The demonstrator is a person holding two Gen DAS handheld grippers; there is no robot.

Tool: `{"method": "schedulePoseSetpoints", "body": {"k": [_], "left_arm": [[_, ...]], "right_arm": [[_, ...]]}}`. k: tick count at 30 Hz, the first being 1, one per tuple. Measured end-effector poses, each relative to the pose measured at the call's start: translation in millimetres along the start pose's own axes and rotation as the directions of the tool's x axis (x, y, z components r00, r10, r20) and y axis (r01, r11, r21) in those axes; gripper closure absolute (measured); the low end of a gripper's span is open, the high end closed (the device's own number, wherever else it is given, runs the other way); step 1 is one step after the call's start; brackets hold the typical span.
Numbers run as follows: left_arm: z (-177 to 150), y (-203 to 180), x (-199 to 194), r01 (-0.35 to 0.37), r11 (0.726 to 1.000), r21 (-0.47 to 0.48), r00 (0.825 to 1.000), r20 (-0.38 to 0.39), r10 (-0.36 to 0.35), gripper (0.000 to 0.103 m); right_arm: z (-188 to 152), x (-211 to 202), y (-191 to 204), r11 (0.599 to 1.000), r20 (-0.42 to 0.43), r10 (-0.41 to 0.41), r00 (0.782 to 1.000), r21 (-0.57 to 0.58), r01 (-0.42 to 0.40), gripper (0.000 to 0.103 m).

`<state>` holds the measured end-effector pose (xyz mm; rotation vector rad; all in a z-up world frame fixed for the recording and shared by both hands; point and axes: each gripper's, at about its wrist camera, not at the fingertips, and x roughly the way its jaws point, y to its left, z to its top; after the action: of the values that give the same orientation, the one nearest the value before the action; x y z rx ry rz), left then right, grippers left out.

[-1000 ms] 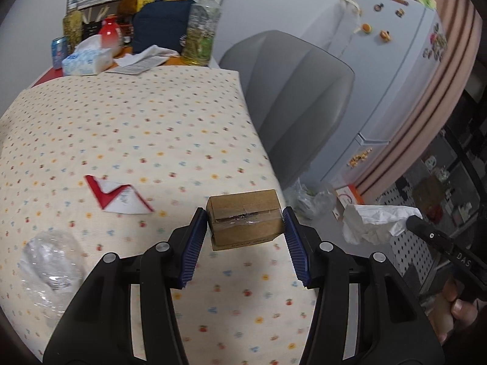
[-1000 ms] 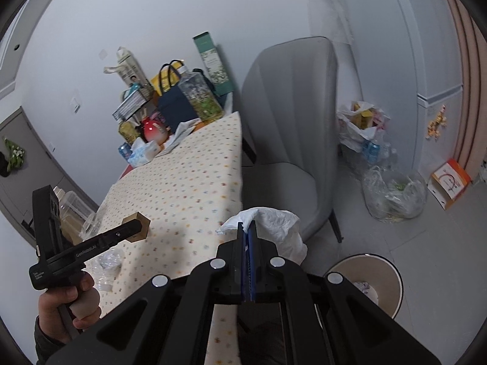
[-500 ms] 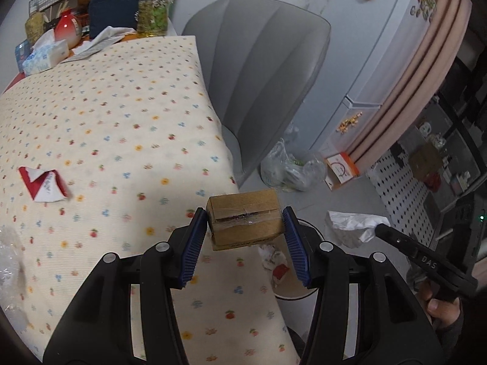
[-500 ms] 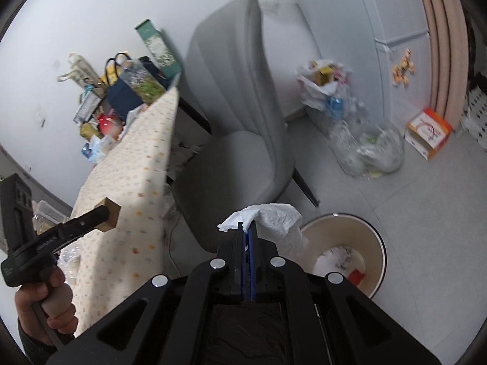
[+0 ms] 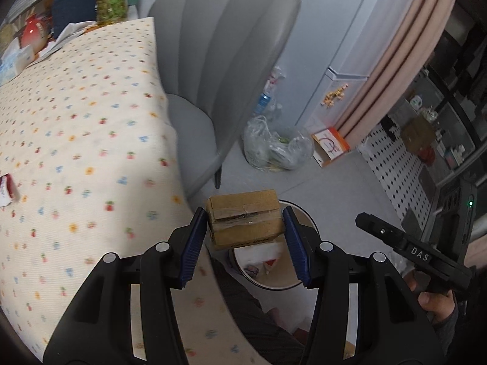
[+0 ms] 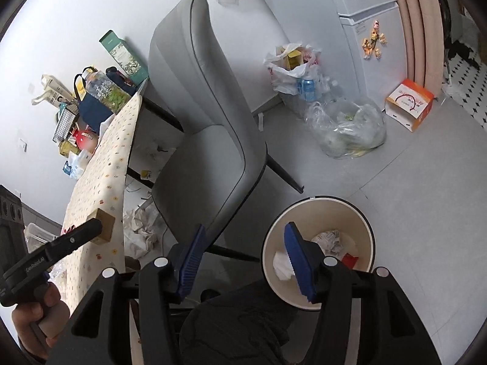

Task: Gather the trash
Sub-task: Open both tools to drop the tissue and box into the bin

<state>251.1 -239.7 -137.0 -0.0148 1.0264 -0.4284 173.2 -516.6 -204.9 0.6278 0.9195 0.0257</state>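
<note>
Taped cardboard box (image 5: 245, 218) held level, white tissue (image 6: 281, 265) inside round bin (image 6: 366, 231)

We count one cardboard box (image 5: 245, 219), one waste bin (image 6: 316, 213) at lower centre of the right wrist view, and one grey chair (image 6: 207, 140). Two plastic bags of refuse on the floor: one clear (image 6: 350, 127), one white (image 6: 292, 70). One orange-and-white carton (image 6: 409, 105) at right.
</note>
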Motion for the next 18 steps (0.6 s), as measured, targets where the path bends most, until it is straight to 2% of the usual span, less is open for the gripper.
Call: {"method": "schedulePoseSetpoints", "body": {"k": [12, 13, 15, 18], "left_arm": [[3.2, -61.8, 25.9, 0.092, 0.992, 0.083, 0.994, -0.058, -0.088, 0.049], [3.6, -68.9, 30.5, 0.107, 0.99, 0.09, 0.992, -0.07, -0.101, 0.044], [4.0, -77.5, 36.7, 0.111, 0.989, 0.101, 0.991, -0.081, -0.103, 0.021], [4.8, -85.2, 35.4, 0.121, 0.987, 0.103, 0.991, -0.073, -0.114, 0.013]], "right_arm": [[5.4, -40.4, -30.4, 0.998, 0.059, -0.06, 0.996, 0.036, 0.058, 0.048], [6.2, -44.1, -33.0, 0.997, 0.065, -0.063, 0.996, 0.039, 0.06, 0.048], [6.7, -53.5, -39.9, 0.996, 0.081, -0.074, 0.994, 0.05, 0.07, 0.047], [7.9, -60.9, -46.7, 0.995, 0.084, -0.088, 0.993, 0.06, 0.083, 0.047]]}}
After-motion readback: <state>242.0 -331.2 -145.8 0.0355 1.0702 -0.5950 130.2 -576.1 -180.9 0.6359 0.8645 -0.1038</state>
